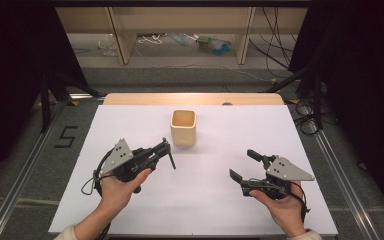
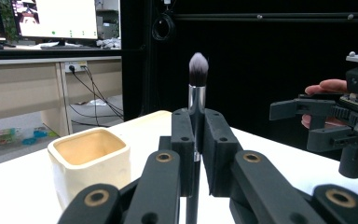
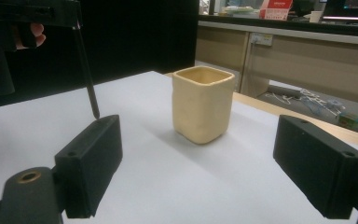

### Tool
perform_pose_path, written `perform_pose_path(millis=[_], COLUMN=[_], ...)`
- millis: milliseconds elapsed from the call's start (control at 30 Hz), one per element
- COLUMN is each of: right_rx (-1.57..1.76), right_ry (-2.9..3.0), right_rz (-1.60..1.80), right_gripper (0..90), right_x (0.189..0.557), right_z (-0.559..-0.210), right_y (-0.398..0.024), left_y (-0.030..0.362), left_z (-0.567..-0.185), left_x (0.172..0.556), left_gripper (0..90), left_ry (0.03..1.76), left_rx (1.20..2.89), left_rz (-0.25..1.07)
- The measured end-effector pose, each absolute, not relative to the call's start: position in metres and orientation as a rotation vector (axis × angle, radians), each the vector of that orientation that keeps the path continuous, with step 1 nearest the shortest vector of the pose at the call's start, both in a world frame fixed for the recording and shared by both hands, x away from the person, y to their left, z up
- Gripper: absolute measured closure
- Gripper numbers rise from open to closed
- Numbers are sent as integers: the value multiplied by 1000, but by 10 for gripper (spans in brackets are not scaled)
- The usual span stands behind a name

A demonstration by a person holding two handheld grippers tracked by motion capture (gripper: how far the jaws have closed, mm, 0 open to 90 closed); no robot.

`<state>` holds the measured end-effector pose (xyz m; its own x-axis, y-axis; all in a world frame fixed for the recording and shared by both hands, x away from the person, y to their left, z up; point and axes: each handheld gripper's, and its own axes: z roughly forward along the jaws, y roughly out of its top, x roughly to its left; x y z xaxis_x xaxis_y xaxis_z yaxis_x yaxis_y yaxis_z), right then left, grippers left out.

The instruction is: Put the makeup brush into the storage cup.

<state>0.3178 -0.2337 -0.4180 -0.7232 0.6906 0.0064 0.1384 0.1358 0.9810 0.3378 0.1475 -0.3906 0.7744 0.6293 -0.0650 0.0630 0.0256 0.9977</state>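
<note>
A makeup brush (image 2: 197, 88) with a dark tuft and a silver ferrule stands upright between the jaws of my left gripper (image 2: 196, 115), which is shut on its handle. From above, the brush's black handle (image 1: 172, 160) hangs below the left gripper (image 1: 166, 149), left of a cream square cup (image 1: 183, 127). The cup (image 2: 89, 158) is upright and looks hollow. My right gripper (image 1: 244, 165) stands open at the table's right, nothing between its jaws. It faces the cup (image 3: 201, 105), with the brush handle (image 3: 86, 70) off to the left.
A white sheet (image 1: 205, 200) covers the table, with a wooden strip (image 1: 195, 98) along its far edge. Metal rails (image 1: 337, 165) run beside the table. Wooden shelf legs (image 1: 122, 40) and loose cables (image 1: 275, 30) lie beyond it.
</note>
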Motion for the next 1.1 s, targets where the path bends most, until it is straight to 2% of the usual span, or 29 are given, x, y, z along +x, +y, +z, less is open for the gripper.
perform_pose_path(millis=[1100], right_rx=[786], right_ry=[1962], right_rz=[1589], right_gripper=[168], right_x=[320], right_z=[-420], right_y=[-234], left_y=[147], left_z=[-378], left_x=[350], left_gripper=[837], left_ry=[599], left_rx=[1484], left_rz=[501])
